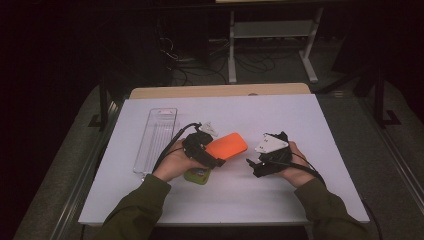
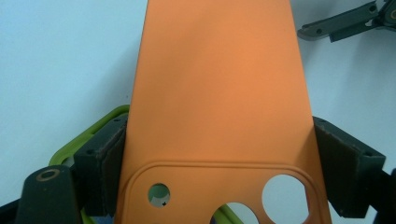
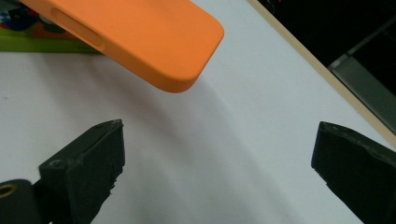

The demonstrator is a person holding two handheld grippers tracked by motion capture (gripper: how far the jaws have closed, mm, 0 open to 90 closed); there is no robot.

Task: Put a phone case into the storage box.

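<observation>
High view, left tongs (image 1: 216,161): in my left hand (image 1: 176,162), closed on the camera end of the orange phone case (image 1: 227,145), which sticks out past the tips toward my other hand.
High view, right tongs (image 1: 250,165): in my right hand (image 1: 292,167), tips aimed at the case and a short way off from it; how wide they stand I cannot tell from here.
High view, around: a green thing (image 1: 196,175) lies on the white table (image 1: 310,120) just under my left tongs; a clear plastic tray (image 1: 156,140) lies beyond my left hand on its outer side, and I cannot tell what is in it.
High view, in the way: bare table between the right tips and the case's free end.
Left gripper view, grip: both pads press the case's long edges (image 2: 215,93), one on each side, near the round camera holes.
Left gripper view, extra: the green thing's rim (image 2: 95,128) shows below the case beside one pad; my right tongs (image 2: 345,21) show far off at the top corner.
Right gripper view, tongs: my right tongs (image 3: 217,149) stand wide apart with bare table between them.
Right gripper view, case: the case's rounded corner (image 3: 154,37) hangs above the table ahead of the tips, apart from both jaws; the green thing (image 3: 42,42) lies behind it.
</observation>
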